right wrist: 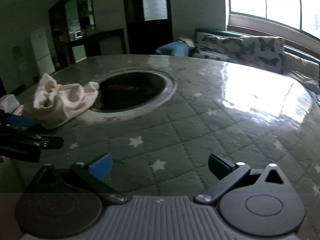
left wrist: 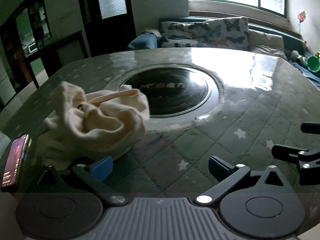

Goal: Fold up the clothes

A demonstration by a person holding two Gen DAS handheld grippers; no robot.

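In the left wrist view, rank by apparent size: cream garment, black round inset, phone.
1. Black round inset
2. Cream garment, close behind; it lies nearer the camera, so this ranking is unsure
3. Phone, partly cut off

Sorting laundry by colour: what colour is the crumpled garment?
Cream garment, clearest in the left wrist view.

A cream-coloured garment (left wrist: 94, 124) lies crumpled in a loose heap on the quilted surface (left wrist: 230, 140). One edge overlaps the dark round inset (left wrist: 172, 92) at the centre.
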